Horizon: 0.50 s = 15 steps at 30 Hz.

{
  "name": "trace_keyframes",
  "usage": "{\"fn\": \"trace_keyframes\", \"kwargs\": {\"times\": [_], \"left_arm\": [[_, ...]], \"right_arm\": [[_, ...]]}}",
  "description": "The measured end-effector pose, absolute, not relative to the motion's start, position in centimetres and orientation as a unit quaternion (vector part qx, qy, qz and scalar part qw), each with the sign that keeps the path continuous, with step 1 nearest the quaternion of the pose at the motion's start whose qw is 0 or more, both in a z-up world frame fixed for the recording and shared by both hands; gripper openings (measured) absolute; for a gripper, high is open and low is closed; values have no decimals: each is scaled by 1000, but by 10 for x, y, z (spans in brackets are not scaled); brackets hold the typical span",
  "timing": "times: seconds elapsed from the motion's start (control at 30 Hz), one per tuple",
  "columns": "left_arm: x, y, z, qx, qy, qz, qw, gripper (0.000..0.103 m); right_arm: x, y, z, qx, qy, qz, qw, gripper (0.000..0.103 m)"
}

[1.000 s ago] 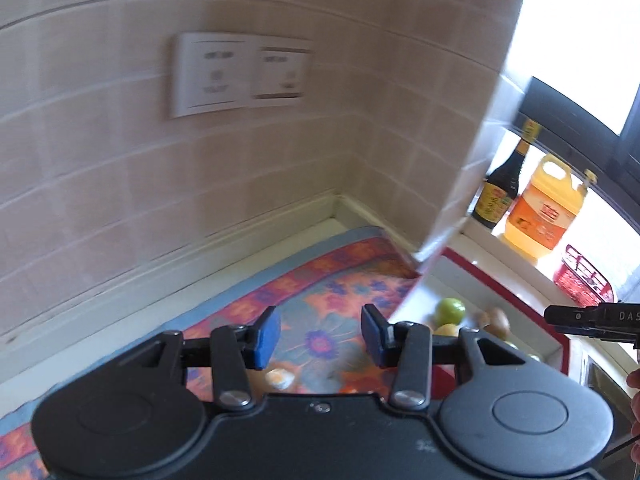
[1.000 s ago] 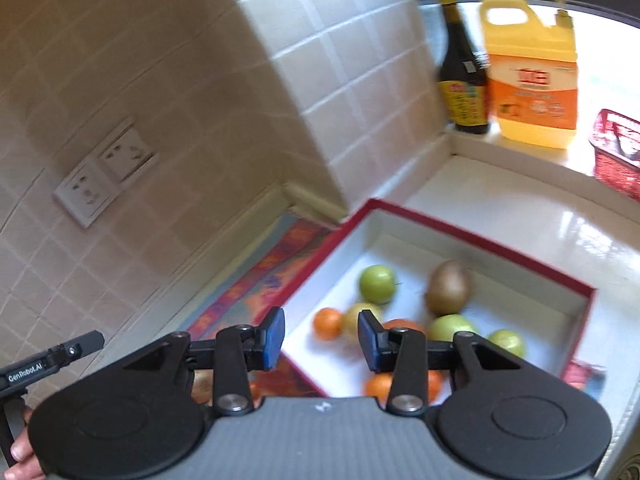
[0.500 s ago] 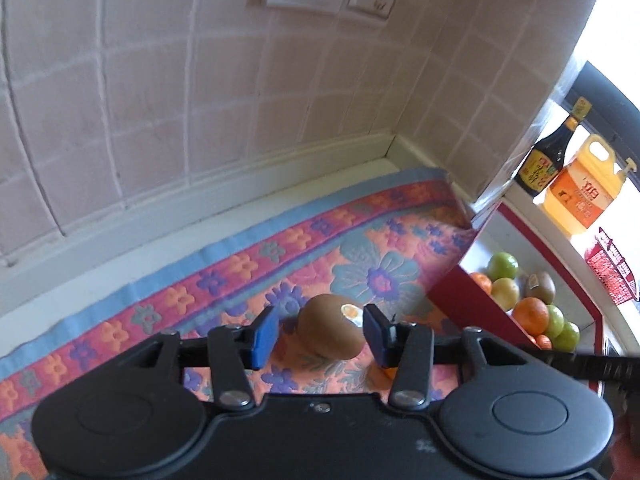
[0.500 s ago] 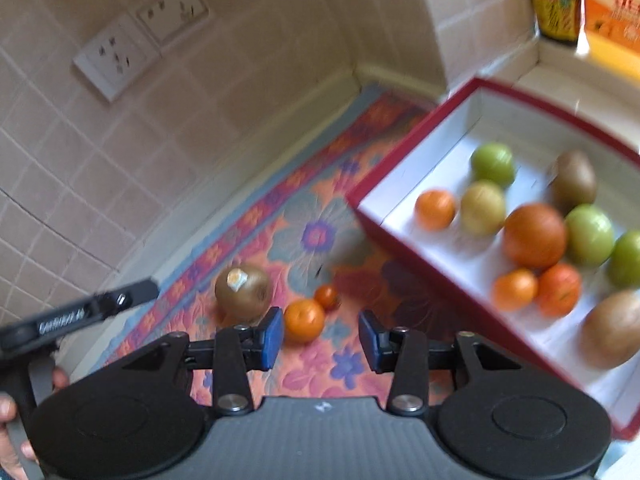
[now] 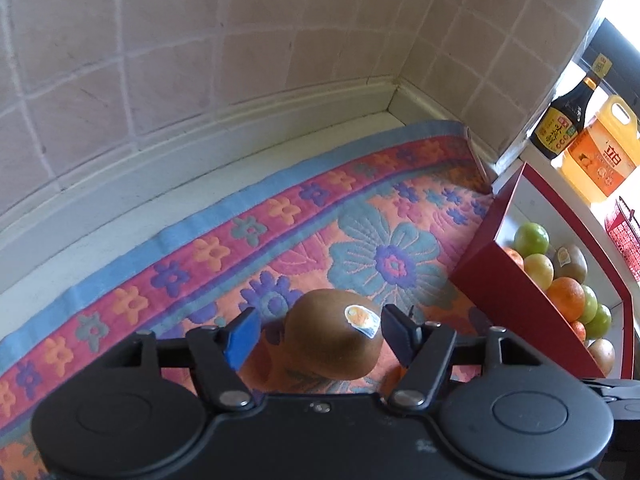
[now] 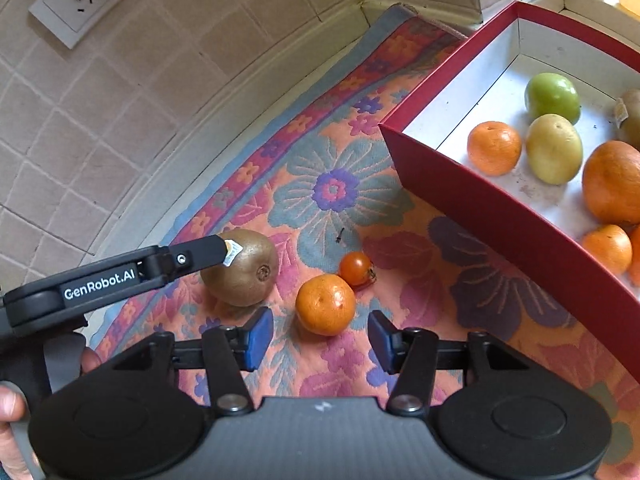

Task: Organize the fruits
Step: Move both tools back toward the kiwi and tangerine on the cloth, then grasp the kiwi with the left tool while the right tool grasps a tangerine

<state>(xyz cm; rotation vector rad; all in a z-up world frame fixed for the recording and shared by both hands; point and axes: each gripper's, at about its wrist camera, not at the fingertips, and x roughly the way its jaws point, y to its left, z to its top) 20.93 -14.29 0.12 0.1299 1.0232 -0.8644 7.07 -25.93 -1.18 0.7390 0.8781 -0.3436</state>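
Observation:
A brown kiwi (image 5: 334, 344) with a sticker lies on the floral mat (image 5: 360, 208) between the fingers of my left gripper (image 5: 320, 320). Its jaws are opening and the pads do not press the fruit. The right wrist view shows the same kiwi (image 6: 240, 272) with one of the left gripper's fingers (image 6: 200, 254) over it. A small mandarin (image 6: 325, 304) sits just ahead of my right gripper (image 6: 319, 322), partly between its opening jaws and untouched. A cherry tomato (image 6: 355, 268) lies beside the mandarin. The red box (image 6: 480, 196) at right holds several fruits.
A dark sauce bottle (image 5: 560, 120), a yellow oil jug (image 5: 596, 160) and a red basket (image 5: 624, 240) stand on the sill behind the box. The tiled wall with a socket (image 6: 76, 0) bounds the mat at the back. A person's hand (image 6: 12, 408) holds the left gripper.
Both grippers have come down toward the mat and tilted further downward. Their jaws have widened. The kiwi now lies between the left fingers and the mandarin just ahead of the right ones.

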Motion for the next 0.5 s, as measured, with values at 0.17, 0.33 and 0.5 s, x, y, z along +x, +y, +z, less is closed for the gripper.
{"fn": "trace_keyframes", "kwargs": {"times": [0.17, 0.33, 0.5], "left_arm": [[217, -149, -11, 55, 493, -412, 764, 80], [218, -153, -16, 54, 503, -418, 755, 80], [213, -157, -20, 64, 505, -421, 751, 80]], "right_arm": [[80, -263, -22, 348, 422, -163, 821, 53], [86, -265, -29, 353, 425, -158, 819, 50], [89, -265, -31, 347, 426, -157, 821, 42]]}}
